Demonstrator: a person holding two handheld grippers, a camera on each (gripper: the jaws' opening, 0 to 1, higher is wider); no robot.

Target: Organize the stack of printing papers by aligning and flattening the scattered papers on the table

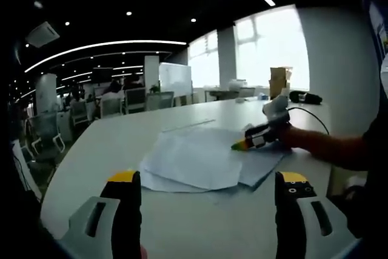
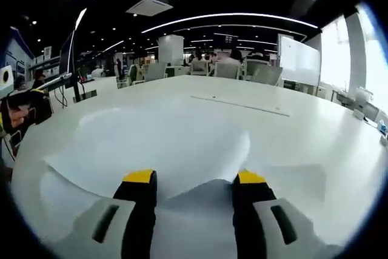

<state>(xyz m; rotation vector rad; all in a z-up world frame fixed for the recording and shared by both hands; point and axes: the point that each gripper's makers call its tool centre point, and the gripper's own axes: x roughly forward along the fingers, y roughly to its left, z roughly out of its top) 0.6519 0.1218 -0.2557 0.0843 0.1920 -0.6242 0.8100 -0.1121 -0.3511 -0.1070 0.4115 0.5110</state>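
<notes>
**Loose sheets on a white table, right gripper at their edge**

In the left gripper view the left gripper (image 1: 209, 180) hangs over the near part of the white table (image 1: 91, 156), its two yellow-tipped jaws wide apart with bare tabletop between them. Just beyond lies the scattered pile of printing papers (image 1: 194, 159), sheets fanned at different angles and not squared up. At the pile's far right edge the right gripper (image 1: 242, 145) comes in, held by a person's hand (image 1: 290, 136) with the forearm running off to the right; its tips sit at the paper's edge, too small there to tell how they stand. A black cable (image 1: 312, 116) curves on the table behind it, and a brown box (image 1: 280, 80) stands farther back near the bright windows (image 1: 270, 47).

In the right gripper view the right gripper (image 2: 195, 179) has its jaws set apart, with a lifted, curled paper edge (image 2: 200, 150) between the tips; whether they touch it cannot be told. Beyond stretch more table and office chairs (image 2: 227, 70).
</notes>
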